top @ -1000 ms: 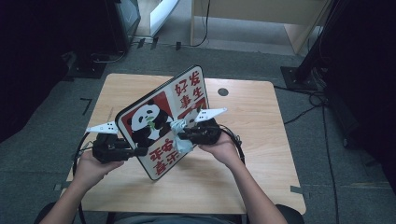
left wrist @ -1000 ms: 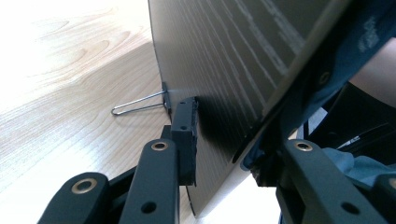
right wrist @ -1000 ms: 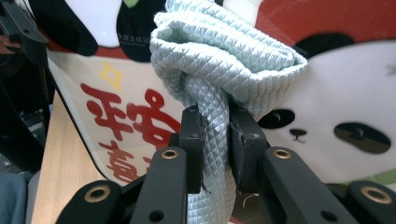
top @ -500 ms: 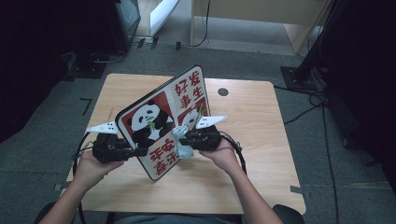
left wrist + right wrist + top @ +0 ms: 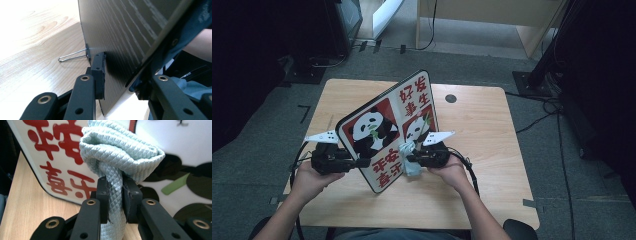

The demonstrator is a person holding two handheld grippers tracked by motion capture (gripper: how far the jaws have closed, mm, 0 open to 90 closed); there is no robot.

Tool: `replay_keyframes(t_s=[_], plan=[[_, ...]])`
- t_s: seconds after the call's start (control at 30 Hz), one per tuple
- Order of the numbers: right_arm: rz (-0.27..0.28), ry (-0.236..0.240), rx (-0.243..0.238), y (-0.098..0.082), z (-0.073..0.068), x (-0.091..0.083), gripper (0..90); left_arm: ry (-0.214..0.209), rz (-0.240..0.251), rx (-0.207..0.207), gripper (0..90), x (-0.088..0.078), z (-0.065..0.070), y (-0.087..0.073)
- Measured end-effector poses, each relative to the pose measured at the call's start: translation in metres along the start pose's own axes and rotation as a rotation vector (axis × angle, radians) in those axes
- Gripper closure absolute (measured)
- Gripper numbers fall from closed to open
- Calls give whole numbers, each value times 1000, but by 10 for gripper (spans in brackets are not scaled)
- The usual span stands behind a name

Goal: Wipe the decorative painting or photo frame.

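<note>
A panda board with red characters stands tilted on the wooden table. My left gripper is shut on its lower left edge. In the left gripper view its jaws straddle the dark back of the board, one pad flat against it. A wire stand sticks out from that back. My right gripper is shut on a bunched pale blue cloth, which rests against the board's printed face. The right gripper view shows the cloth pinched between the pads in front of the board.
A round cable hole sits near the table's far edge. Cables trail from both grippers over the front of the table. Dark equipment and a wooden desk stand on the floor beyond the table.
My right gripper has slid down the board's face with the cloth in it. The left gripper and the board have stayed put.
</note>
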State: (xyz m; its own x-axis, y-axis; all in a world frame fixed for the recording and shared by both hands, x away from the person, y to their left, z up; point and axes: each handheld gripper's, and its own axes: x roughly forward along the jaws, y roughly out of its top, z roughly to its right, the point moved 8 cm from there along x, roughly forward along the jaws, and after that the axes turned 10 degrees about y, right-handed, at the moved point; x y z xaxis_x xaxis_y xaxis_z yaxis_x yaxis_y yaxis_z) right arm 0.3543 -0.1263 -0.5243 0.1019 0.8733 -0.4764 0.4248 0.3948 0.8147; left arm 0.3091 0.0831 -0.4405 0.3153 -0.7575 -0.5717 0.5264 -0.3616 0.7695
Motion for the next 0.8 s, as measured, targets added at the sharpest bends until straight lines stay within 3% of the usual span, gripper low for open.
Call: replay_keyframes(t_s=[0.13, 0.37, 0.43, 0.63, 0.8], plan=[[-9, -2, 4, -4, 1, 1, 777, -3, 0, -2, 681, 0, 0, 0], [-46, 6, 74, -5, -1, 0, 784, -9, -2, -12, 680, 1, 0, 0], [-51, 4, 70, -1, -2, -1, 786, -10, -2, -11, 680, 1, 0, 0], [-3, 11, 50, 24, -13, -10, 786, -13, -3, -10, 679, 1, 0, 0], [43, 16, 31, 57, -23, -22, 786, -13, -3, -10, 680, 1, 0, 0]])
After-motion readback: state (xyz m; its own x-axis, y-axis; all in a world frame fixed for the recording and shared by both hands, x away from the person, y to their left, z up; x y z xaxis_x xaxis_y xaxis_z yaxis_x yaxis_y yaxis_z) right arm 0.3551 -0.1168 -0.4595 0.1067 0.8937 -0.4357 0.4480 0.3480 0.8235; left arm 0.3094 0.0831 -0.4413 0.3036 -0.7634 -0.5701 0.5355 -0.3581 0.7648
